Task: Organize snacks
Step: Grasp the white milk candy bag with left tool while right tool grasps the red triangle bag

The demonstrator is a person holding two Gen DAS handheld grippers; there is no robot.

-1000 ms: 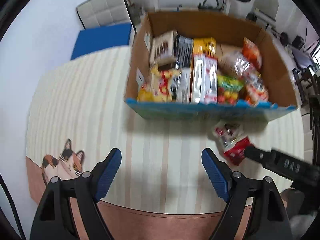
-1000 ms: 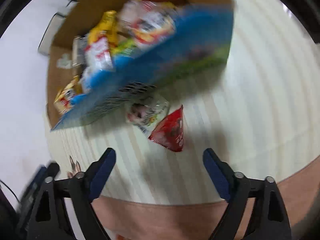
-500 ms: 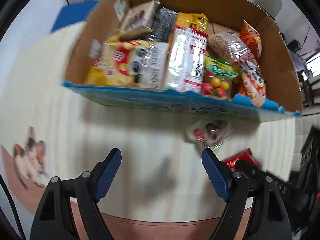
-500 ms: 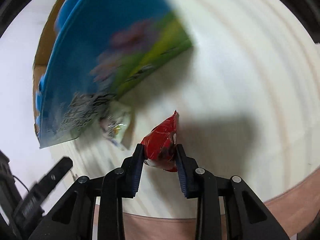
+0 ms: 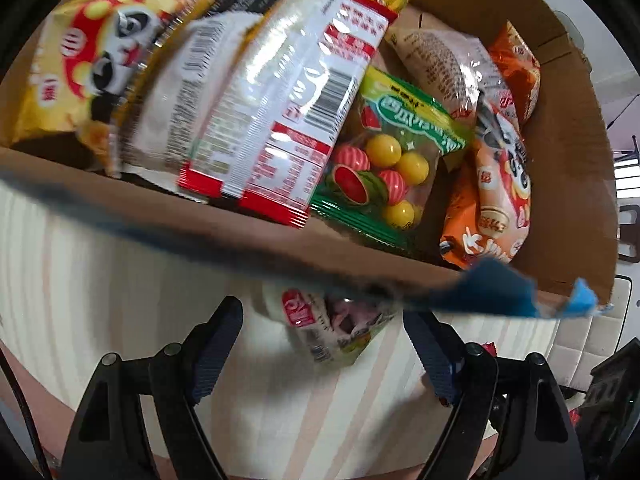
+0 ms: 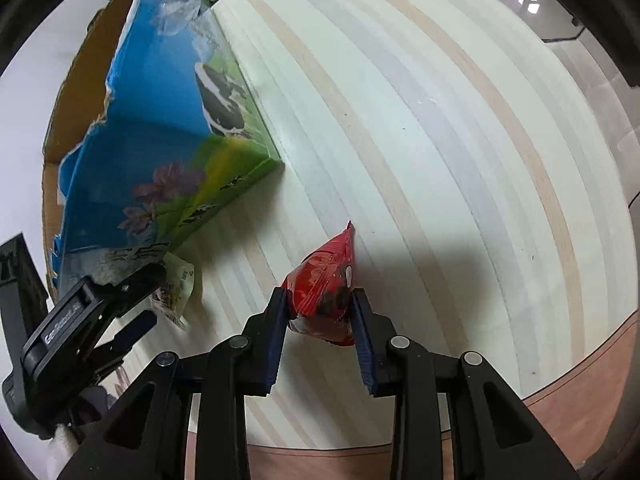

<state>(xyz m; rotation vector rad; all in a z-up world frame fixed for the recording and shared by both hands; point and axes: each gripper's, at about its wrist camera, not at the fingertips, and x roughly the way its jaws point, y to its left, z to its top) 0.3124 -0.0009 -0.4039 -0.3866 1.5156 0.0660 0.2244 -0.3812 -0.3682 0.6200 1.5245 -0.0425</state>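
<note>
beside the cardboard box (image 6: 132, 128) on the striped worktop (image 6: 440, 120), the right gripper (image 6: 320, 312) has its jaws clamped on the red packet (image 6: 328, 284), ready to lift. the left gripper (image 5: 324, 344), jaws just narrowing but still wide, straddles the pale packet (image 5: 320, 328) without pinching it.

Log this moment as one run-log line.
right gripper: shut on red packet | left gripper: jaws closing around white packet, no grip yet | box: full

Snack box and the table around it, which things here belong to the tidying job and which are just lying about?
Part of the job:
- cardboard box of snacks
- red snack packet, gripped by the right tongs
- pale snack packet on the table, between the open left tongs

Just there:
- striped tablecloth
</note>
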